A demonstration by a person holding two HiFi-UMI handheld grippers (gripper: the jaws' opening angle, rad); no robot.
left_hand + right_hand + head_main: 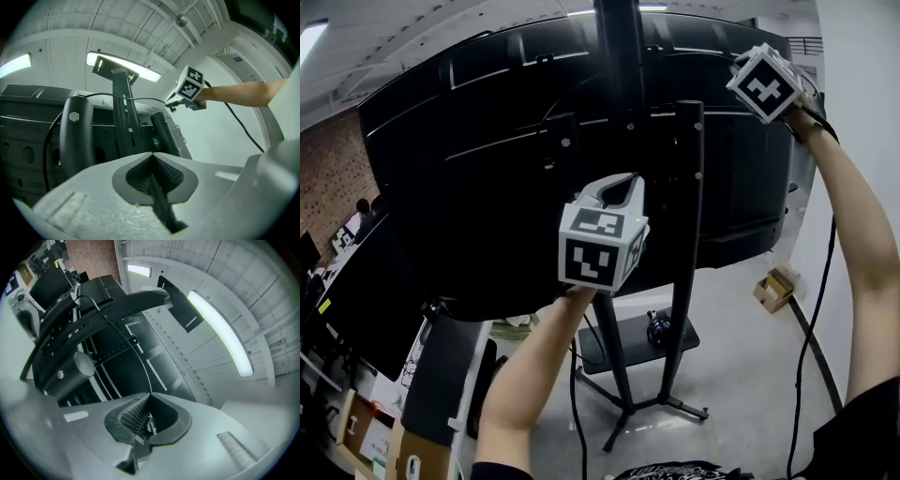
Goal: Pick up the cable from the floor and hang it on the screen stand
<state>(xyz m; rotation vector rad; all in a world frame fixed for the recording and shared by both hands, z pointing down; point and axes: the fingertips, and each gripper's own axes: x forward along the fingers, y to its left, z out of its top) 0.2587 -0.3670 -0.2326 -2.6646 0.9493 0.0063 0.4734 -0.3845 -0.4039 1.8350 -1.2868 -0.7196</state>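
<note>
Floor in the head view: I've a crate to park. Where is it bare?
Bare floor lies between the screen stand and the cardboard box. Left of the stand, office furniture crowds it.

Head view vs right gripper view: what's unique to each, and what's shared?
Head view only: the left gripper, the stand's base on the floor, and a cardboard box. Right gripper view only: the thin cable running into the right gripper's shut jaws. Both: the back of the screen and the stand's upright post.
</note>
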